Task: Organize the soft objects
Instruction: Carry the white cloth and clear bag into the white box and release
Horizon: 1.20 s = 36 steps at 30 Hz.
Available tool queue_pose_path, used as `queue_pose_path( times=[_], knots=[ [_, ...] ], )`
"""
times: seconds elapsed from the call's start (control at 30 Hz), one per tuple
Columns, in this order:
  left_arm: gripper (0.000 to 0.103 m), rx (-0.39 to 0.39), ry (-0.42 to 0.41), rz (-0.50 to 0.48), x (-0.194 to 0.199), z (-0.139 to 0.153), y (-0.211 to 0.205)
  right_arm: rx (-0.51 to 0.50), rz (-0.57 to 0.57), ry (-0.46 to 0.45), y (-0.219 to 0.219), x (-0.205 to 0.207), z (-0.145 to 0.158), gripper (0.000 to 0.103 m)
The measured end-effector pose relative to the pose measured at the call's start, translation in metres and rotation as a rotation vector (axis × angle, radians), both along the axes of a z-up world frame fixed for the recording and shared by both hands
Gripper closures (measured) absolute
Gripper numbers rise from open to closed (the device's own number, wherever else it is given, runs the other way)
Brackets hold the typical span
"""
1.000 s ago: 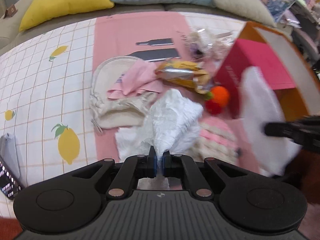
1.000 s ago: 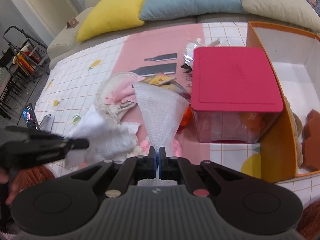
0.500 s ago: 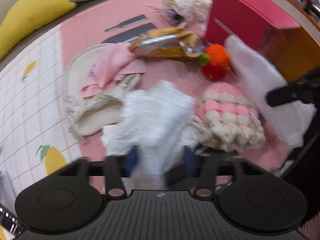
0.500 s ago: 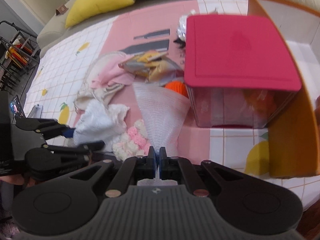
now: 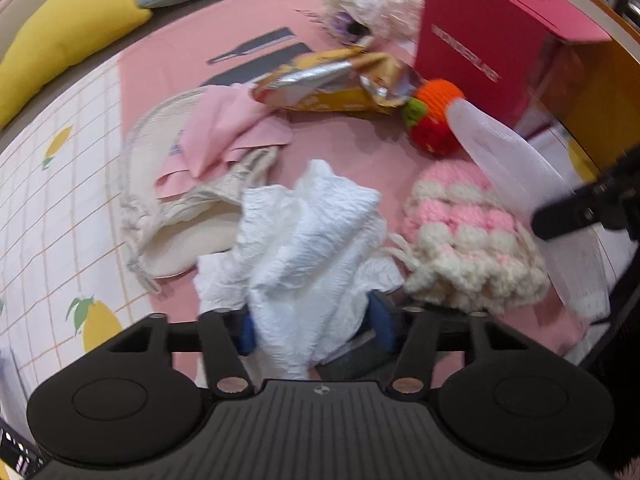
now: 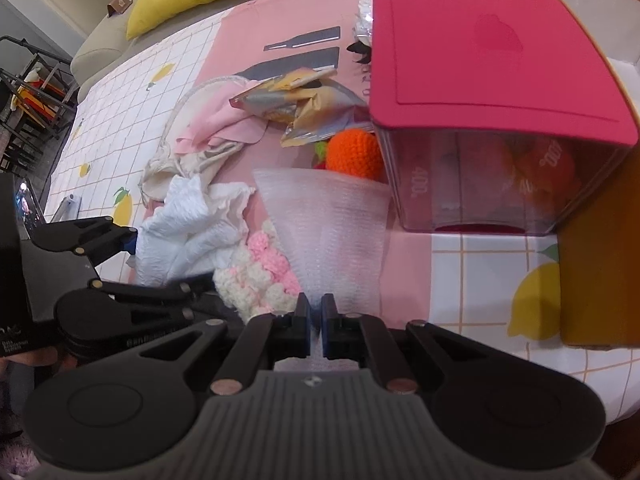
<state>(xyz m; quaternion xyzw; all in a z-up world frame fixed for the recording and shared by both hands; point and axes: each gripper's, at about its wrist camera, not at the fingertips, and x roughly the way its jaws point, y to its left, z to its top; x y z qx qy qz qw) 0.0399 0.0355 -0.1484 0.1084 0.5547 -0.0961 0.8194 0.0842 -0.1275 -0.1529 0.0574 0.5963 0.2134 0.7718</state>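
A crumpled white cloth (image 5: 312, 232) lies heaped on the pink mat, and its near end sits between the blue pads of my left gripper (image 5: 313, 332). The jaws stand well apart and are closing, without a firm squeeze on the cloth. My right gripper (image 6: 316, 322) is shut on the tip of a translucent white foam sheet (image 6: 324, 220), which fans out away from it. In the left wrist view that foam sheet (image 5: 504, 160) hangs from the right gripper's fingers (image 5: 576, 210). A pink-and-cream knitted hat (image 5: 464, 224) lies between the two grippers.
An orange knitted ball (image 6: 352, 152) and a red knitted strawberry (image 5: 432, 136) lie by a clear box with a pink lid (image 6: 492, 52). An orange carton (image 6: 592, 248) stands to the right. A cream drawstring bag (image 5: 188, 216), a pink cloth (image 5: 224, 128) and a snack wrapper (image 5: 332, 88) lie behind.
Both grippers have sunk toward the mat. The left gripper gave up its tight pinch on the white cloth, opened wide, then narrowed; the cloth slumped down. The right stays shut on the sheet.
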Motion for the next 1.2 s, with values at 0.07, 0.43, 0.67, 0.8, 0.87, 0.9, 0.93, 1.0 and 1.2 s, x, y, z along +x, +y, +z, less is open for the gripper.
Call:
queue_pose_path(
  times=[0.07, 0.43, 0.67, 0.8, 0.87, 0.9, 0.93, 1.0, 1.2],
  knots=[
    [0.062, 0.010, -0.014, 0.027, 0.000, 0.001, 0.002, 0.002, 0.003, -0.005, 0.000, -0.001, 0.001, 0.099],
    [0.082, -0.088, -0.098, 0.201, -0.009, 0.056, 0.010, 0.034, -0.027, -0.083, -0.013, -0.006, 0.026, 0.103],
    [0.082, -0.274, -0.161, 0.286, -0.020, 0.112, 0.008, 0.082, -0.025, -0.190, -0.027, -0.013, 0.066, 0.103],
    [0.082, -0.357, -0.175, 0.291, -0.016, 0.138, -0.002, 0.115, -0.012, -0.266, -0.038, -0.016, 0.092, 0.103],
    [0.082, -0.394, -0.185, 0.285, -0.011, 0.149, -0.009, 0.121, -0.010, -0.306, -0.046, -0.018, 0.105, 0.103],
    [0.082, -0.413, -0.187, 0.282, -0.008, 0.156, -0.015, 0.120, -0.009, -0.325, -0.050, -0.018, 0.112, 0.103],
    [0.082, -0.431, -0.186, 0.277, -0.004, 0.159, -0.019, 0.116, -0.011, -0.342, -0.054, -0.018, 0.118, 0.103],
    [0.082, -0.475, -0.189, 0.256, 0.004, 0.170, -0.030, 0.103, -0.019, -0.369, -0.065, -0.017, 0.129, 0.103],
    [0.082, -0.572, -0.192, 0.157, 0.033, 0.192, -0.079, 0.006, -0.058, -0.459, -0.104, -0.014, 0.153, 0.103]
  ],
)
